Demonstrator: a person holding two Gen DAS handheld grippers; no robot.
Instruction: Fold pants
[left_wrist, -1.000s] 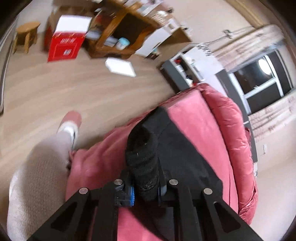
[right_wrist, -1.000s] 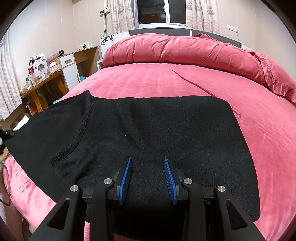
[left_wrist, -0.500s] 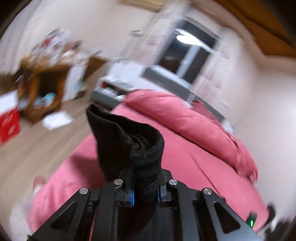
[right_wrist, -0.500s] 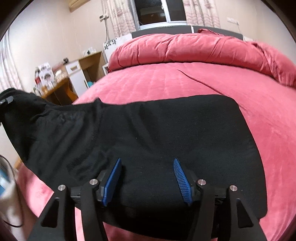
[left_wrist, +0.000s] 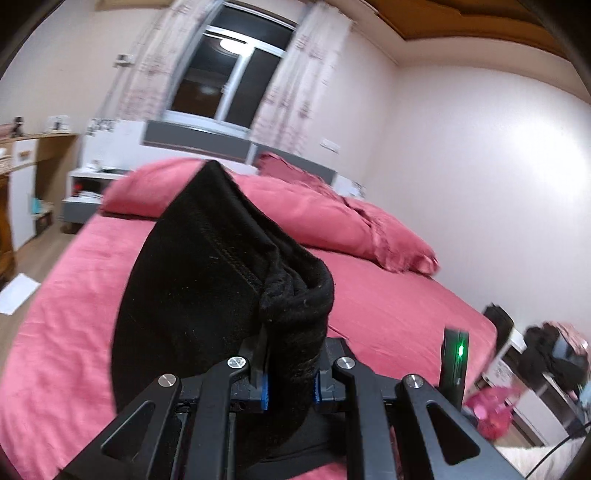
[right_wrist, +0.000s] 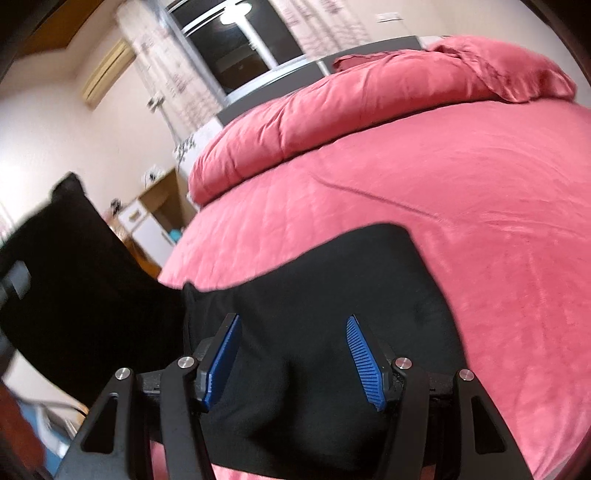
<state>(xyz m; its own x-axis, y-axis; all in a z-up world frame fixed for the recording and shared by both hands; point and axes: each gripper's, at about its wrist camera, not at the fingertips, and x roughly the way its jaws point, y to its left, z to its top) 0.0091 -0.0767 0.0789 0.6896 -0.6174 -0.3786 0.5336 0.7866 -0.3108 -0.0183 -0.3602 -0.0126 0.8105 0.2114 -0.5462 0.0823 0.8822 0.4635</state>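
Note:
The black pants (right_wrist: 332, 280) lie partly on the red bed (right_wrist: 461, 206). My left gripper (left_wrist: 290, 384) is shut on a bunched end of the pants (left_wrist: 207, 295) and holds it raised above the bed. In the right wrist view that lifted end (right_wrist: 74, 266) hangs in the air at the left. My right gripper (right_wrist: 295, 362) is open, its blue pads (right_wrist: 364, 363) wide apart just over the near part of the pants on the bed.
A red duvet and pillows (left_wrist: 332, 218) are piled at the head of the bed below a window (left_wrist: 225, 85). A wooden desk and white cabinet (right_wrist: 155, 214) stand left of the bed. Clutter (left_wrist: 546, 354) sits to the right.
My left gripper has swung the held end of the pants up off the bed's side and over toward the bed. My right gripper has opened wider and tilted.

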